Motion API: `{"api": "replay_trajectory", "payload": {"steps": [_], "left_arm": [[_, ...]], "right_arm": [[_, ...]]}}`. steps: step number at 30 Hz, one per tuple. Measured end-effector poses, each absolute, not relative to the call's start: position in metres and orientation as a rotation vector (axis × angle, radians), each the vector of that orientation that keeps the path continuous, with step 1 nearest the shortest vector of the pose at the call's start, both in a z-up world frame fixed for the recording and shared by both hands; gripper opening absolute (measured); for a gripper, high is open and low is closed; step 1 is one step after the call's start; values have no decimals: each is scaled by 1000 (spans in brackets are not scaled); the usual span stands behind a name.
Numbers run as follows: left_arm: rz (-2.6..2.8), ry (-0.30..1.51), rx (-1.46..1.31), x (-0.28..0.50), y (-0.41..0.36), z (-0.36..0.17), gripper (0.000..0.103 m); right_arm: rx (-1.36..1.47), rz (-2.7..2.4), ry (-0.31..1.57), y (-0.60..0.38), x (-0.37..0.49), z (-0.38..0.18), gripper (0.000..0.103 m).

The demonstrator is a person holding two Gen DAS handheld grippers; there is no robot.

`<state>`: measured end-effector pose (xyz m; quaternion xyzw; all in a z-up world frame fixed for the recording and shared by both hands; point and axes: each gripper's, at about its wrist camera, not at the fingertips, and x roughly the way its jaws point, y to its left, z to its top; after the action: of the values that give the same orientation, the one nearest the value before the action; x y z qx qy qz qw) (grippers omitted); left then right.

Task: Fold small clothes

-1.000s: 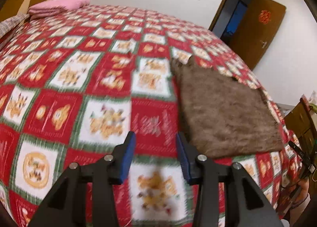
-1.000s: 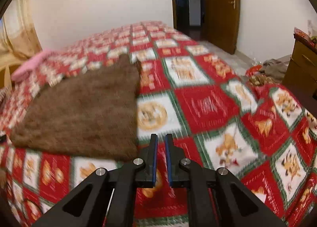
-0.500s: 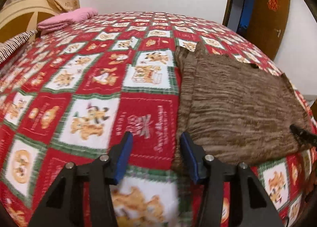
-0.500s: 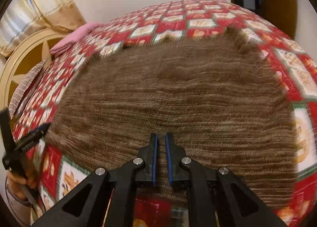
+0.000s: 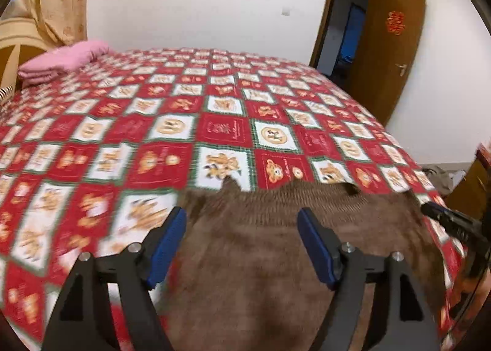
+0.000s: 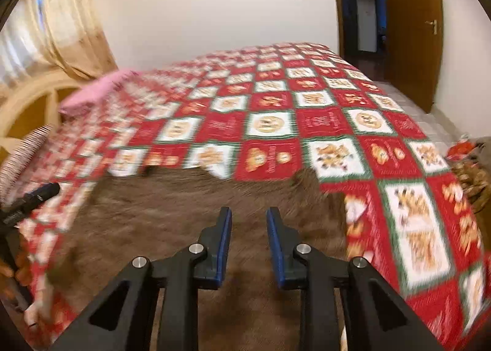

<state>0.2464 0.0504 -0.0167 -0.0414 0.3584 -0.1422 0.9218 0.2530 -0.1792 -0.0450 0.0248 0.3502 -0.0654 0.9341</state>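
both grippers hang over the near hem of the brown knit garment [image 5: 276, 246], left gripper [image 5: 242, 246] spread wide, right gripper [image 6: 248, 243] only narrowly parted, both having just been opening, nothing pinched. the garment lies flat at the near edge of the red patchwork bedspread [image 5: 214, 127], running away from the fingers towards its collar, with the right gripper [image 5: 442, 217] nearer the garment's right edge.

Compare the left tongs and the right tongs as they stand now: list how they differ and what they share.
Opening: the left tongs stand wide apart after just opening; the right tongs show a narrow gap, also just opening.
Place: the left tongs hang over the left edge of the brown knit garment, the right tongs over its right part.
Shared: black arms, blue pads, nothing gripped, both above the garment on the red patchwork bedspread.
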Motion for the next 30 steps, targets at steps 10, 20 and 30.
{"api": "replay_trajectory", "payload": {"steps": [10,20,30], "left_arm": [[-109,878,-342,298,100,-79,71],[-202,888,-524,294,128,-72,72],[-236,801,-329,186,150,-50,80]], "right_arm": [[156,-197,738,-246,277,-90,24],[685,-49,638,-300,244,-91,27],[278,25,651,-140,180,-65,27]]}}
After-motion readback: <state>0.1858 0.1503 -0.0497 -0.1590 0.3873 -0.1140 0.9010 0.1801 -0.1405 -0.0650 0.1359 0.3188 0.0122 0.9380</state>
